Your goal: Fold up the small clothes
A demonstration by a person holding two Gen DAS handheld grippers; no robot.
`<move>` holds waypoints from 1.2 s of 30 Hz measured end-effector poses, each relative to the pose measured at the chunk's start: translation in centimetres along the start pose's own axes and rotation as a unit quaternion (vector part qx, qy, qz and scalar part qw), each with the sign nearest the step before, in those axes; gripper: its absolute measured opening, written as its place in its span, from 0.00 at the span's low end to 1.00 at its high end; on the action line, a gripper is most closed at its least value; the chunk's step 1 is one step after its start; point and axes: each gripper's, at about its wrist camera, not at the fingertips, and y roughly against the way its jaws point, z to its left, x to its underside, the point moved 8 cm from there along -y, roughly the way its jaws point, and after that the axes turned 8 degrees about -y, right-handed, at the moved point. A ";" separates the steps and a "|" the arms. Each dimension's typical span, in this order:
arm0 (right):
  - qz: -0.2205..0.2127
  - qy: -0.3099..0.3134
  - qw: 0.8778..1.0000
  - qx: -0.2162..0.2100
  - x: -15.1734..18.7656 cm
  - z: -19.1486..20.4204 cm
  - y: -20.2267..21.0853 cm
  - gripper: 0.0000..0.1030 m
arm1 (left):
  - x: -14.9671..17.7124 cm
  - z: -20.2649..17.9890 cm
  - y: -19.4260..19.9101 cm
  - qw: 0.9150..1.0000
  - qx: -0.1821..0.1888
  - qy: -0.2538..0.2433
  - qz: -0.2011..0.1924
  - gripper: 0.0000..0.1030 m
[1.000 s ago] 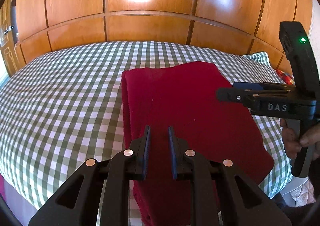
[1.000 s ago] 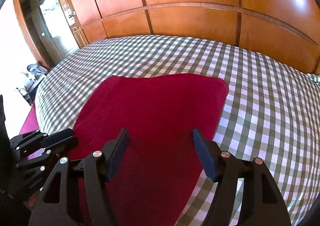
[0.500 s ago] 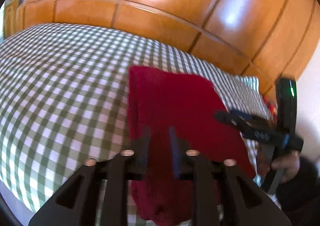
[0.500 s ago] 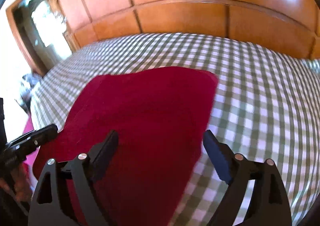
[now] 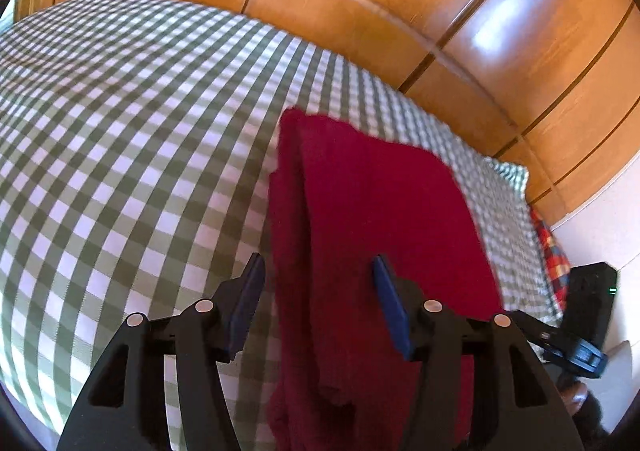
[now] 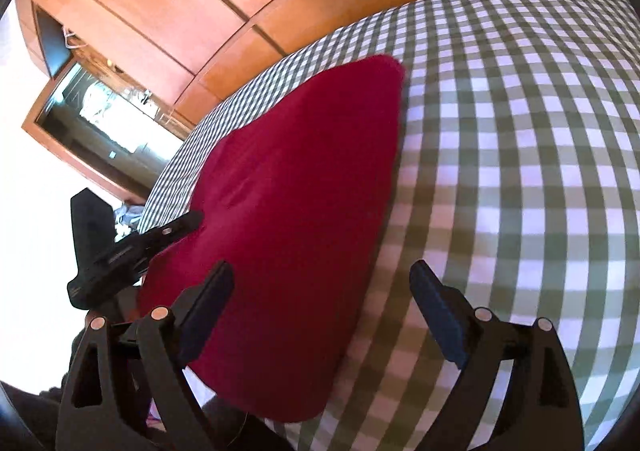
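Observation:
A dark red folded garment (image 5: 372,219) lies flat on the green-and-white checked bed (image 5: 120,139). It also shows in the right wrist view (image 6: 296,195). My left gripper (image 5: 320,303) is open and empty, jaws spread above the garment's left folded edge near the bed's front. My right gripper (image 6: 320,315) is open and empty above the garment's near right edge. The left gripper (image 6: 132,247) shows at the left of the right wrist view, the right gripper (image 5: 580,335) at the lower right of the left wrist view.
Wooden wardrobe panels (image 5: 360,3) stand behind the bed. A checked pillow (image 5: 508,175) and a red plaid cloth (image 5: 552,251) lie at the bed's right end. A doorway (image 6: 100,107) opens beyond the bed's left end.
My left gripper has opened from nearly shut to wide. Both grippers have tilted and moved lower toward the garment's near end. The garment has not moved.

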 end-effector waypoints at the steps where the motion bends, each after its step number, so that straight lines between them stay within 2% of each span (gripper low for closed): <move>1: -0.001 0.003 1.000 0.002 0.1 0.0 0.1 0.87 | 0.2 0.2 -0.1 1.000 -0.004 0.000 0.000 0.56; 5: 0.007 0.007 1.000 -0.001 0.4 0.2 0.3 0.85 | 0.4 -0.3 1.4 1.000 0.008 -0.008 -0.015 0.56; 8: 0.014 0.005 1.000 -0.005 1.2 0.3 -0.2 0.85 | 1.4 -1.7 3.0 0.997 0.075 -0.019 -0.010 0.56; 10: 0.016 0.001 1.000 -0.008 2.0 0.2 -0.5 0.82 | 2.0 -2.2 3.2 0.996 0.083 -0.030 -0.006 0.55; 11: 0.015 -0.002 1.000 -0.010 2.8 0.2 -0.6 0.79 | 2.4 -2.3 3.1 0.996 0.077 -0.041 -0.004 0.39; 12: 0.016 -0.002 1.000 -0.012 3.3 0.3 -0.6 0.76 | 2.9 -2.3 2.9 0.997 0.055 -0.058 0.002 0.29; 14: 0.019 0.004 1.000 -0.012 3.8 0.6 -0.8 0.75 | 3.6 -2.0 2.6 0.997 0.046 -0.068 0.006 0.27; 16: 0.026 0.003 1.000 -0.011 4.3 0.6 -1.2 0.77 | 3.9 -1.2 2.6 0.997 0.065 -0.051 0.001 0.28; 18: 0.023 -0.003 1.000 -0.011 4.2 0.6 -1.2 0.84 | 3.9 -0.7 2.7 0.996 0.084 -0.025 0.001 0.30; 19: 0.020 -0.006 1.000 -0.014 3.9 0.5 -1.0 0.84 | 3.6 -0.7 3.0 0.995 0.094 -0.015 -0.001 0.37; 22: 0.006 -0.030 0.999 -0.027 2.8 0.3 -0.5 0.86 | 2.2 -0.7 3.7 0.993 0.113 0.007 -0.027 0.74; 26: 0.009 -0.050 0.998 -0.044 2.0 0.1 -1.1 0.86 | 0.4 -0.8 2.6 0.993 0.114 0.005 -0.033 0.75; 28: 0.020 -0.064 0.996 -0.050 1.6 -0.2 -2.0 0.85 | 0.1 -0.9 1.5 0.993 0.115 -0.002 -0.022 0.75; 30: 0.027 -0.081 0.994 -0.065 1.3 -0.5 -2.7 0.80 | 0.3 -0.9 0.1 0.993 0.120 0.002 0.004 0.75; 32: 0.036 -0.089 0.992 -0.088 1.2 -0.4 -3.4 0.74 | 0.7 -0.9 -0.5 0.992 0.127 -0.001 0.014 0.75; 34: 0.046 -0.090 0.990 -0.102 1.1 -0.1 -4.3 0.71 | 1.2 -1.1 -1.2 0.989 0.142 -0.007 0.027 0.72; 36: 0.049 -0.088 0.989 -0.104 0.8 0.1 -4.7 0.67 | 1.4 -0.7 -1.8 0.985 0.171 0.011 0.035 0.67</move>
